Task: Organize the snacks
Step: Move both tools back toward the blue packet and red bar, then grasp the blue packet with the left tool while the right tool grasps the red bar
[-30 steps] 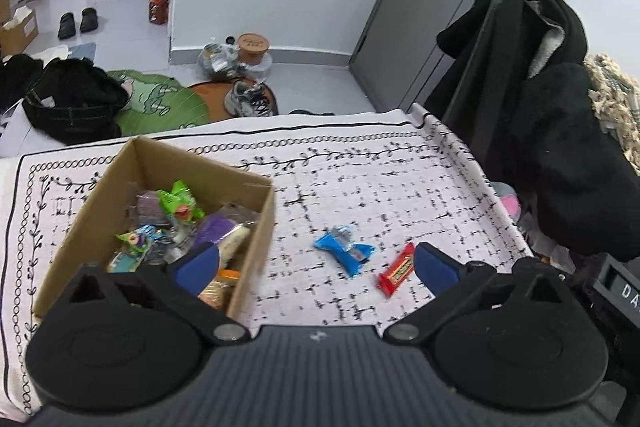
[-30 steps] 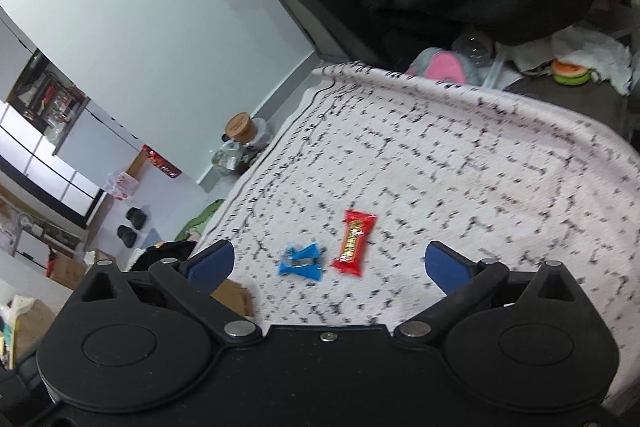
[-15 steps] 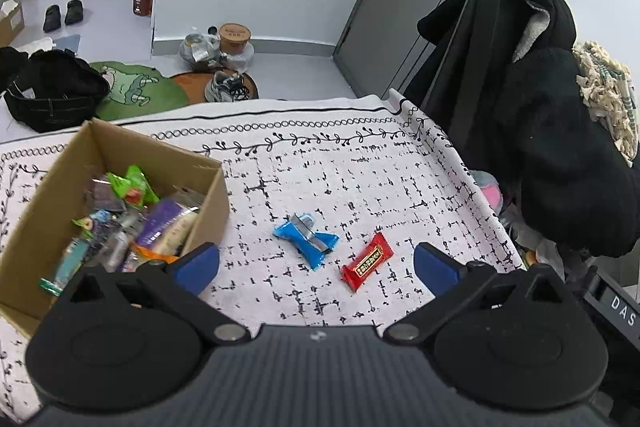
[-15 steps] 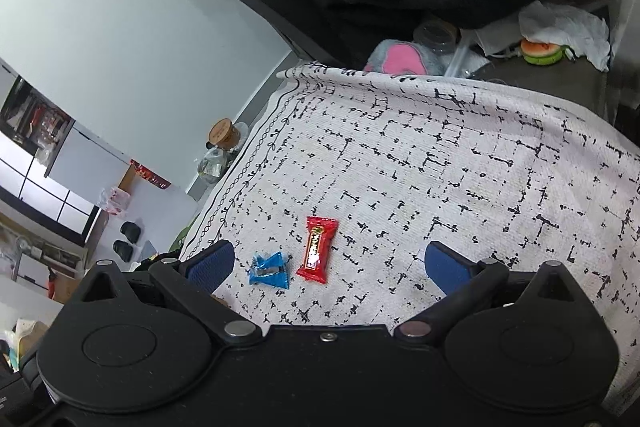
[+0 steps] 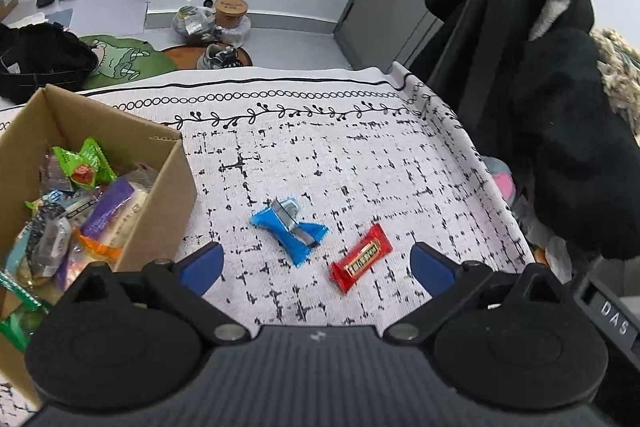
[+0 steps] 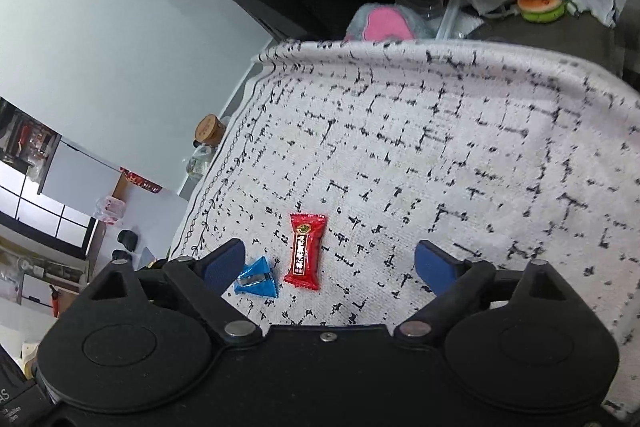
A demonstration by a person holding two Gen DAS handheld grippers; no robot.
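On woven patterned cloth (image 5: 320, 155), crinkly red wrapper (image 6: 305, 251) and blue wrapper (image 5: 289, 227) lie beneath two released, empty grippers.

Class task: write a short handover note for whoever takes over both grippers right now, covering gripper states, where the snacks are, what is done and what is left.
Left gripper: open, holding nothing, low over the tablecloth with both loose snacks lying ahead between its fingers.
Right gripper: open and empty; its jaws have just been closing a little, with the red snack bar lying between them, untouched.
Blue candy wrapper: on the cloth, beside the red bar and apart from it, on the box's side.
Cardboard box: at the cloth's left, already holding many wrapped snacks.
Done: most snacks boxed.
Left: pick up the red bar and the blue candy and put them in the box.
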